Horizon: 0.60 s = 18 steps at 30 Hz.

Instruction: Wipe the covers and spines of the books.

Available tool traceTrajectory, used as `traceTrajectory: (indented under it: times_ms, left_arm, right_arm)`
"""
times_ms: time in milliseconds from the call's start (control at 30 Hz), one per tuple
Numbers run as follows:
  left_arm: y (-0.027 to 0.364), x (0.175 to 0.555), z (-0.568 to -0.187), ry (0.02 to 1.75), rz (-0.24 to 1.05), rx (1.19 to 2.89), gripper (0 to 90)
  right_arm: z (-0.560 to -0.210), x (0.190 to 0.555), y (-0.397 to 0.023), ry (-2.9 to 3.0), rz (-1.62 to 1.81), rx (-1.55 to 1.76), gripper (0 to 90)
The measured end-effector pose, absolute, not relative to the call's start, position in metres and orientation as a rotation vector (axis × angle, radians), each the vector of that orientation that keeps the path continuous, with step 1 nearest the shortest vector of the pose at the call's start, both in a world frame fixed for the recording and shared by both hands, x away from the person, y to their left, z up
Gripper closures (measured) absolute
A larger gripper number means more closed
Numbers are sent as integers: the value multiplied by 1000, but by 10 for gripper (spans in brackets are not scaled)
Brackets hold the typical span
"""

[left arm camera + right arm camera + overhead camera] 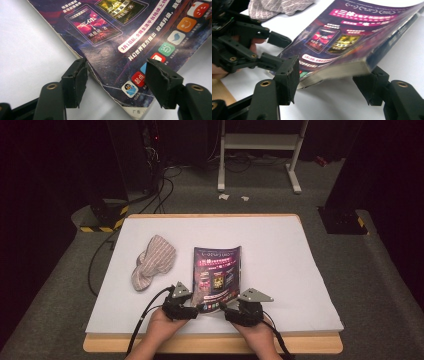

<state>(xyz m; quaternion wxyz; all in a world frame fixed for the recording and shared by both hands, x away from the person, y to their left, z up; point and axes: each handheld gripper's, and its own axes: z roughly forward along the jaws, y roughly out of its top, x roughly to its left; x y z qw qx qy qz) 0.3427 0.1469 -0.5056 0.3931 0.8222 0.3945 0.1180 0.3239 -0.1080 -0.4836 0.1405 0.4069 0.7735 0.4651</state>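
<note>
The left gripper (200,309) has its two black jaws spread apart, one on each side of the near left corner of the thin purple paperback magazine (218,272). In the left gripper view (116,82) the left pad stands just off the magazine's creased spine edge and the right pad hangs over the row of coloured app icons on the cover; neither visibly presses on it, so the jaws are released.

The right gripper (224,309) is likewise spread. In the right gripper view (332,82) the magazine's near right corner sits lifted off the surface, its pale page edges curling between the jaws; the right jaw lies under the raised edge and the left jaw stands beside the corner. Whether a pad touches the paper I cannot tell, but nothing is clamped. The left gripper (279,50) shows in that view too, its jaws at the magazine's other corner.

The magazine lies face up on the white sheet covering the wooden table (280,255), its near edge right at the two grippers. Just to the magazine's left, apart from it, lies a crumpled striped grey-beige cloth (152,261). Beyond the magazine, past the table's far edge, a white metal stand frame (260,142) rests on the dark carpet.
</note>
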Motion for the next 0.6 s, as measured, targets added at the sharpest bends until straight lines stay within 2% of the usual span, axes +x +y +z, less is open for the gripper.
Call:
traceTrajectory:
  times_ms: [433, 600]
  left_arm:
    - [136, 339, -506, 938, 267, 2098, 372]
    - [135, 339, -506, 940, 268, 2104, 372]
  right_arm:
    - [-486, 340, -130, 2113, 1375, 1322, 421]
    - [-487, 346, -133, 2081, 1386, 1340, 480]
